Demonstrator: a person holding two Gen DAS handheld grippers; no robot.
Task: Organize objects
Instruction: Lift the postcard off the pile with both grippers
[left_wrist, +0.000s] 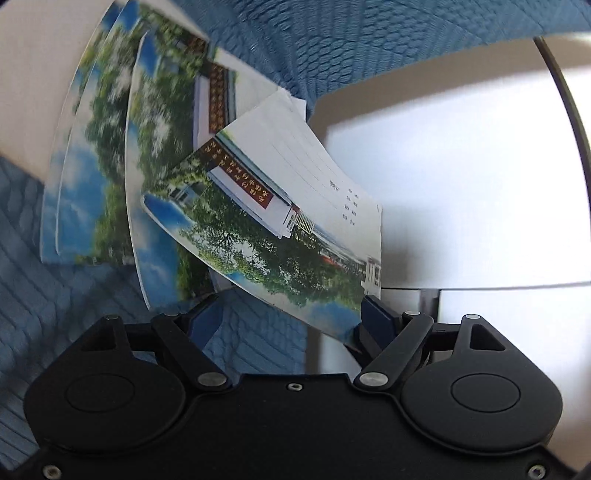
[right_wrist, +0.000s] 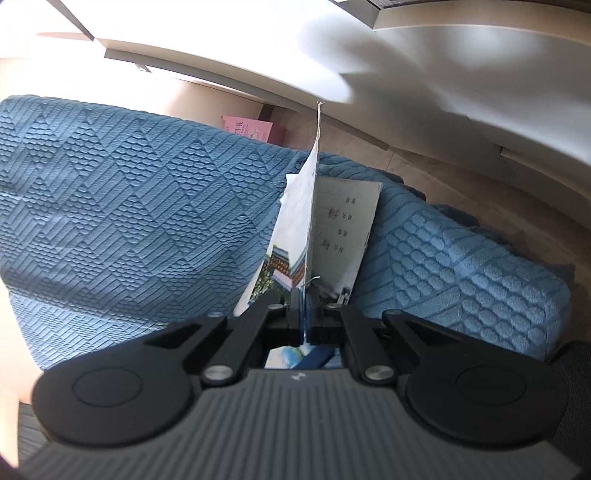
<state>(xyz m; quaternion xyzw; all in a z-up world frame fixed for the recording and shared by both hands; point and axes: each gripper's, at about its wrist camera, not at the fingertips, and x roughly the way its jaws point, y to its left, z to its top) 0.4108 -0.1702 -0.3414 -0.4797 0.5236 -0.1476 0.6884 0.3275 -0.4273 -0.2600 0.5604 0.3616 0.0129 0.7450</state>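
Note:
Several thin notebooks with a photo cover of trees, sky and a white building hang fanned out in the air. In the left wrist view the nearest notebook (left_wrist: 280, 229) slants across the middle, with more notebooks (left_wrist: 110, 158) behind it at the left. My left gripper (left_wrist: 291, 314) is open; its right finger (left_wrist: 376, 314) touches the nearest notebook's lower corner. In the right wrist view my right gripper (right_wrist: 306, 314) is shut on the notebooks (right_wrist: 332, 229), seen edge-on, and holds them upright above the blue cloth (right_wrist: 129, 206).
A textured blue cloth (left_wrist: 55, 332) covers the surface under both grippers. Beyond it are a wooden floor (right_wrist: 461, 184), a pink box (right_wrist: 251, 131) on the floor, and white furniture panels (right_wrist: 258, 48). A bright white panel (left_wrist: 461, 184) stands at the right in the left wrist view.

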